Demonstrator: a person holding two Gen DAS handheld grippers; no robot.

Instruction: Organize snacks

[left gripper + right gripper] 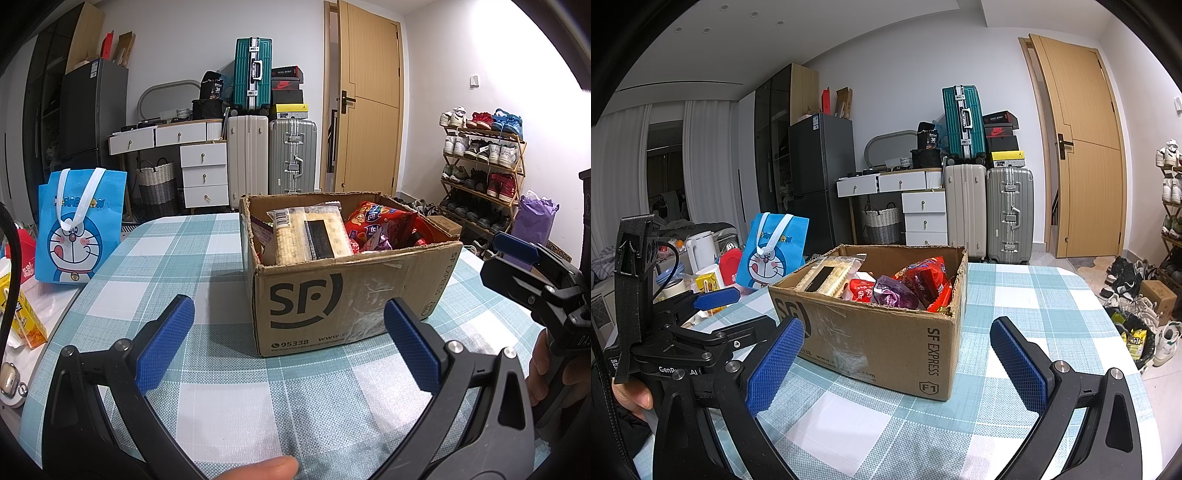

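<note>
A brown SF Express cardboard box [343, 295] stands open on the checked tablecloth, also in the right wrist view [871, 332]. It holds several snacks: a clear cracker pack [310, 236] [827, 275], red bags [384, 221] [925, 278] and a purple wrapper [894, 291]. My left gripper [288, 339] is open and empty just in front of the box. My right gripper [897, 362] is open and empty at the box's near right corner. Each gripper shows at the edge of the other's view.
A blue Doraemon bag [79, 225] [774, 254] stands at the table's left edge. A yellow carton [26, 321], cups and a kettle [700, 249] sit left of it. Suitcases, drawers, a door and a shoe rack [484, 162] are behind.
</note>
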